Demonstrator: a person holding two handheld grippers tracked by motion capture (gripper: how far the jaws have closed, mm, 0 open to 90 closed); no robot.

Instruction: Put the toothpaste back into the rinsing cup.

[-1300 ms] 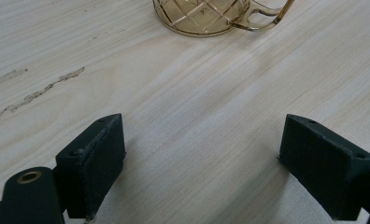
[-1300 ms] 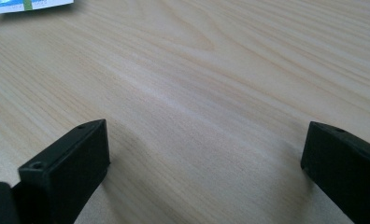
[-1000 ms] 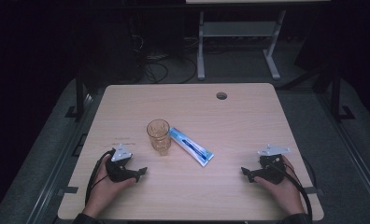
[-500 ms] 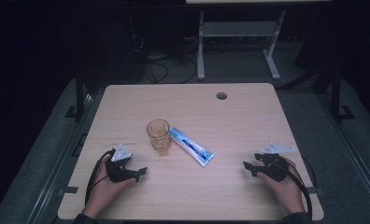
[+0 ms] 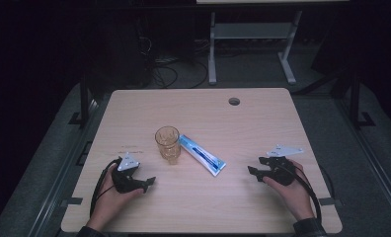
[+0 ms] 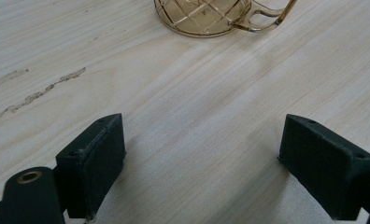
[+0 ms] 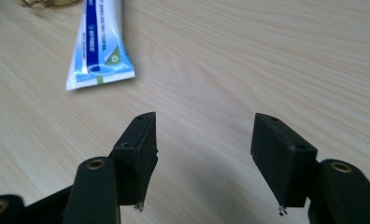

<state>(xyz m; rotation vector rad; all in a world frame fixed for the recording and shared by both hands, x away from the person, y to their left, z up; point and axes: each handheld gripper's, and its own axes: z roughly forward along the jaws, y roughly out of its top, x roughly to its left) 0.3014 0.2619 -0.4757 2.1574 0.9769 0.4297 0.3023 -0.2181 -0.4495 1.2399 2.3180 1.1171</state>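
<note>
An amber glass mug point(image 5: 167, 143) stands left of the table's middle, and its base and handle show at the top of the left gripper view point(image 6: 206, 14). A blue and white tube point(image 5: 202, 154) lies flat just right of it, its crimped end toward my right gripper point(image 7: 99, 42). My left gripper point(image 5: 149, 181) rests on the table near the front left, open, with bare wood between its pads point(image 6: 202, 154). My right gripper point(image 5: 255, 166) is at the front right, pointing left at the tube. Its jaws have just been closing but stand open with nothing between them point(image 7: 204, 144).
The wooden table point(image 5: 208, 207) has a round cable hole point(image 5: 234, 101) at the back right. A small white label point(image 5: 129, 146) lies near the left gripper. Scratch marks point(image 6: 33, 93) run across the wood left of the mug. Dark floor and a metal stand lie beyond.
My right gripper has lifted a little and shifted left toward the tube, and its jaws have narrowed. The left gripper, mug and tube have stayed put.
</note>
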